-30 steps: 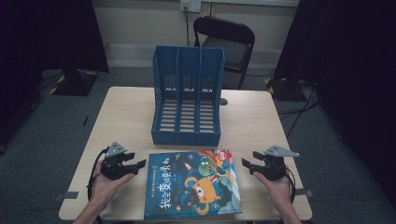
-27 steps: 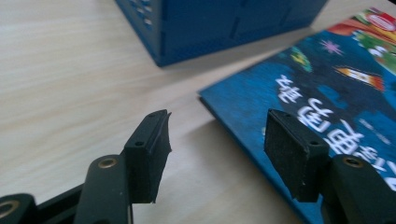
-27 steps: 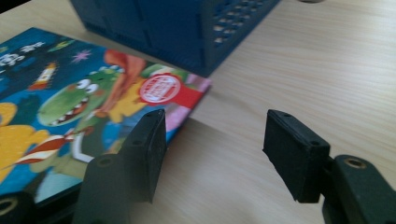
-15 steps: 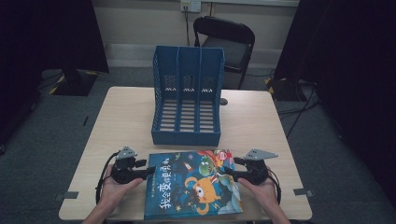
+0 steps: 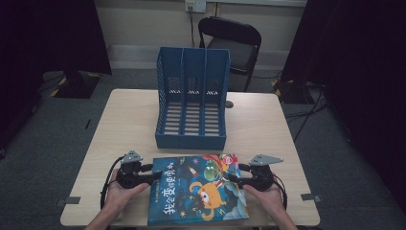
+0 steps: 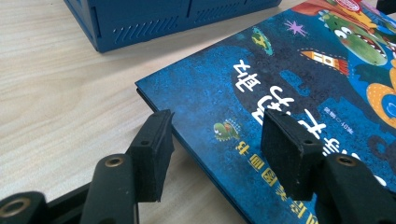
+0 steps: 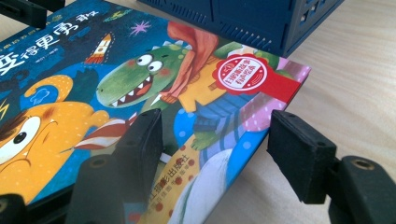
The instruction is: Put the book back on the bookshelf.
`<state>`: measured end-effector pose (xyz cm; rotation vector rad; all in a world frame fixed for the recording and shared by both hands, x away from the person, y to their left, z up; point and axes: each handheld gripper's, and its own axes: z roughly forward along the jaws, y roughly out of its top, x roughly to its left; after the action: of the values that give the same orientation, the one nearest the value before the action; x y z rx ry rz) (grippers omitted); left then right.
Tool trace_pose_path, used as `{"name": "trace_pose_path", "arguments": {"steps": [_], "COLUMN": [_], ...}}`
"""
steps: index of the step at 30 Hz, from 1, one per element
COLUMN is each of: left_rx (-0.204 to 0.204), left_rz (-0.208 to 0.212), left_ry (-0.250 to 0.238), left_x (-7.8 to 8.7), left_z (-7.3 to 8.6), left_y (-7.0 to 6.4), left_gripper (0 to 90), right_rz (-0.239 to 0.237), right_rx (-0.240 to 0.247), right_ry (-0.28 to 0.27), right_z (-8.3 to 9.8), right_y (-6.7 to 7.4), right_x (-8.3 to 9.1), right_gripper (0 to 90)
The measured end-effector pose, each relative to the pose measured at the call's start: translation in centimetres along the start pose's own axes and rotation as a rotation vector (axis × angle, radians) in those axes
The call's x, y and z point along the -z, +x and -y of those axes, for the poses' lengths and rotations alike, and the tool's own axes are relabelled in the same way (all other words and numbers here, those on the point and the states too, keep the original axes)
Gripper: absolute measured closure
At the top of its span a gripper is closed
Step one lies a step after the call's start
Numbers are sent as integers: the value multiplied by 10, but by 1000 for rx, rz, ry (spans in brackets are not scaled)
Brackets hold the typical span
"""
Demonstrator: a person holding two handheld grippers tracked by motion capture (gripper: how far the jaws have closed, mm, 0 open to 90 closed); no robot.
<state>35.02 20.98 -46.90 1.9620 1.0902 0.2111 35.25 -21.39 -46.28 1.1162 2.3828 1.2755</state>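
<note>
Both tools astride book edges (unclamped)

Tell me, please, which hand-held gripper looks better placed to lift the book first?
Neither clearly, probably both together. The left hand-held gripper straddles the book's left edge, jaws open; the right hand-held gripper straddles its right edge the same way. The rack stands just behind.

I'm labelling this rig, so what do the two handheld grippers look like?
Each is a black body with a grey three-cornered plate on top and a black trailing cable: left gripper, right gripper. Both have black arms with brass-coloured rivets, ending in blocky black foam pads. Forearms are bare, without sleeves.
</note>
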Motion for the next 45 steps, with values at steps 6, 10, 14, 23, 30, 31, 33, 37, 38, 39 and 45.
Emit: {"name": "trace_pose_path", "arguments": {"steps": [6,10,14,23,30,31,33,37,38,39,45], "left_rx": [-16,-11,-3,-14,-31,-36,-41,-38,-36,-36,-41], "left_rz": [-29,-32,-22,-21,-19,-23,-24,-19,-18,-18,-17], "left_ry": [-6,-17,-22,8,5,4,1,0,-3,-3,-13], "left_x": [-6,-9,-12,-1,-5,-6,-8,-15,-18,-18,-25], "left_z": [-7,-9,-12,-4,-7,-8,-9,-14,-16,-16,-21], "left_y": [2,4,9,-3,-2,-3,-4,-5,-5,-5,-6], "left_gripper": [463,470,482,491,499,503,509,517,520,523,531], "right_rz": [-9,-15,-13,29,30,24,21,18,25,25,40], "right_rx": [1,3,7,53,75,86,96,105,109,109,121], "right_ry": [14,20,22,27,24,26,27,31,28,28,43], "right_z": [4,7,11,-9,-23,-22,-21,-18,-15,-15,-12], "right_y": [4,9,16,-1,-11,-9,-7,-2,1,1,7], "right_x": [7,11,15,-3,-17,-18,-19,-14,-11,-11,-3], "right_gripper": [376,381,378,283,283,284,297,337,344,344,368]}}
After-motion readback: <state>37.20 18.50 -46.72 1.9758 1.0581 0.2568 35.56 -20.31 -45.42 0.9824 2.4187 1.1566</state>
